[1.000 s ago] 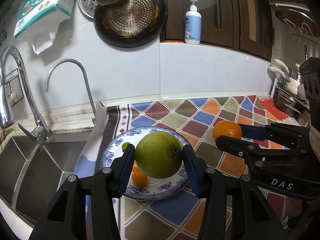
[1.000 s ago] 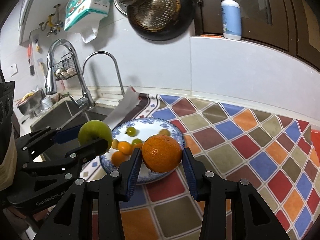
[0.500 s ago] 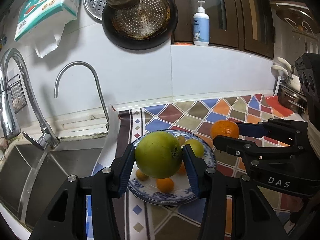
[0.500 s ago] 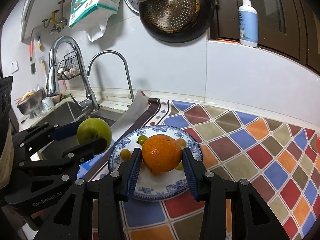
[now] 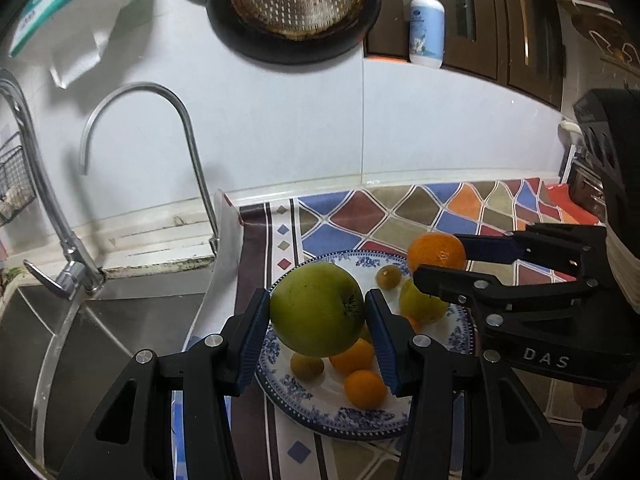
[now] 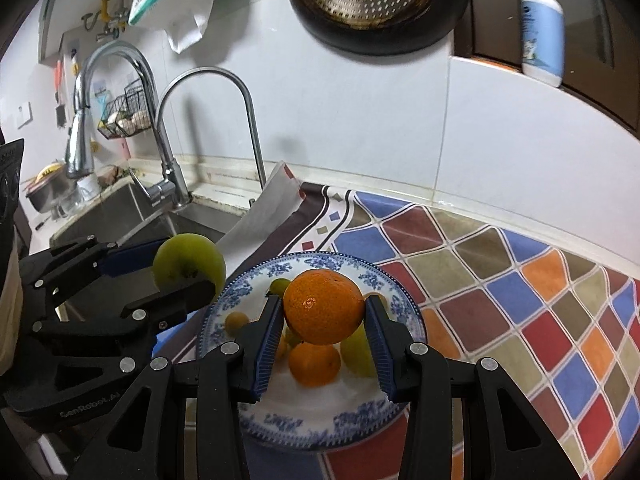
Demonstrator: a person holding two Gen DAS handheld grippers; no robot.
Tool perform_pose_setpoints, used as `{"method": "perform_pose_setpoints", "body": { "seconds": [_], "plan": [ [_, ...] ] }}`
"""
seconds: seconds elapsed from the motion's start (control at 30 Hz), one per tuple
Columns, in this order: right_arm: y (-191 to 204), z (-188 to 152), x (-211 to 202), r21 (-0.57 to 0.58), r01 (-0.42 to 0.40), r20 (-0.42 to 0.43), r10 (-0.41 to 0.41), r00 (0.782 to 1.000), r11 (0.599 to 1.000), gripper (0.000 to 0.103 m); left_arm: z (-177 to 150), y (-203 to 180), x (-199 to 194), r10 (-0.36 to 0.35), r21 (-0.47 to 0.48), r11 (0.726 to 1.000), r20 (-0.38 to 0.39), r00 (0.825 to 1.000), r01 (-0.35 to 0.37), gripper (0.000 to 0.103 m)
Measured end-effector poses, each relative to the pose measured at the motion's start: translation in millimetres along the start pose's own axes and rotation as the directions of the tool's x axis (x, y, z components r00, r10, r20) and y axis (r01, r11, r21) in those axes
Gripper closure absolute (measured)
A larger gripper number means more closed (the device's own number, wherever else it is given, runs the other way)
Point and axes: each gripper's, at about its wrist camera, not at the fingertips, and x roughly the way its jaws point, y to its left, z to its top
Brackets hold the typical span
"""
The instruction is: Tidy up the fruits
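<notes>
My left gripper (image 5: 317,310) is shut on a large green apple (image 5: 316,308) and holds it above the left part of a blue-and-white plate (image 5: 320,416). My right gripper (image 6: 322,314) is shut on an orange (image 6: 322,306) and holds it above the same plate (image 6: 280,420). Several small orange and yellow-green fruits lie on the plate, such as a small orange (image 5: 365,388) and a small orange (image 6: 313,364). The right gripper also shows in the left wrist view (image 5: 440,258), and the left gripper shows in the right wrist view (image 6: 184,270).
The plate stands on a colourful diamond-pattern mat (image 6: 500,280). A steel sink (image 5: 80,340) with two taps (image 5: 188,152) lies to the left. A pan (image 5: 292,4) and a tissue pack hang on the wall; a soap bottle (image 5: 426,20) stands on a ledge.
Both grippers have moved left and forward with their fruits, so each now hangs over the plate. The plate looks nearer and more central in both views.
</notes>
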Motion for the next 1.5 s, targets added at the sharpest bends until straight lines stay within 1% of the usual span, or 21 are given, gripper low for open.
{"method": "perform_pose_setpoints", "body": {
  "seconds": [0.37, 0.67, 0.8, 0.9, 1.03, 1.23, 1.33, 1.4, 1.47, 1.5],
  "plan": [
    [-8.8, 4.4, 52.2, -0.014, -0.022, -0.075, 0.021, 0.997, 1.0, 0.061, -4.8, 7.3, 42.6, -0.027, 0.002, 1.0, -0.068, 0.997, 0.027, 0.055],
    [-14.7, 3.3, 68.0, -0.002, -0.023, -0.094, 0.022, 0.995, 1.0, 0.061, -7.1, 4.9, 60.6, -0.037, 0.016, 0.999, -0.106, 0.994, 0.039, 0.055],
    [-17.0, 2.1, 68.5, 0.003, -0.016, -0.096, 0.017, 0.995, 1.0, 0.06, -9.7, 5.2, 65.4, -0.045, -0.003, 0.999, -0.13, 0.99, 0.045, 0.055],
    [-18.4, 2.6, 64.1, 0.008, -0.01, -0.079, 0.011, 0.997, 1.0, 0.06, -6.6, 4.4, 58.3, -0.028, 0.0, 1.0, -0.094, 0.995, 0.028, 0.055],
    [-20.9, 2.7, 55.4, 0.023, -0.003, -0.065, 0.004, 0.998, 1.0, 0.059, -2.1, 4.2, 47.9, -0.015, -0.004, 1.0, -0.07, 0.997, 0.015, 0.055],
    [-19.7, -4.0, 24.9, 0.042, 0.043, -0.028, -0.042, 0.999, 0.998, 0.059, -3.1, 1.4, 20.7, 0.01, -0.028, 1.0, -0.044, 0.999, -0.012, 0.055],
    [-16.0, -11.4, 3.6, 0.051, 0.069, -0.005, -0.069, 0.998, 0.996, 0.059, -4.8, -4.8, 2.7, 0.021, -0.02, 1.0, -0.021, 1.0, -0.022, 0.049],
    [-14.3, -15.8, -8.7, 0.06, 0.079, 0.007, -0.08, 0.997, 0.995, 0.059, -6.6, -8.8, -10.3, 0.027, -0.02, 0.999, -0.002, 1.0, -0.027, 0.044],
    [-12.9, -21.2, -23.2, 0.076, 0.096, 0.021, -0.098, 0.995, 0.992, 0.05, -9.1, -12.9, -22.1, 0.035, -0.019, 0.999, 0.013, 0.999, -0.034, 0.041],
    [-12.7, -23.6, -29.3, 0.084, 0.104, 0.029, -0.107, 0.994, 0.991, 0.049, -10.1, -14.8, -27.7, 0.038, -0.019, 0.999, 0.021, 0.999, -0.038, 0.038]
  ]
}}
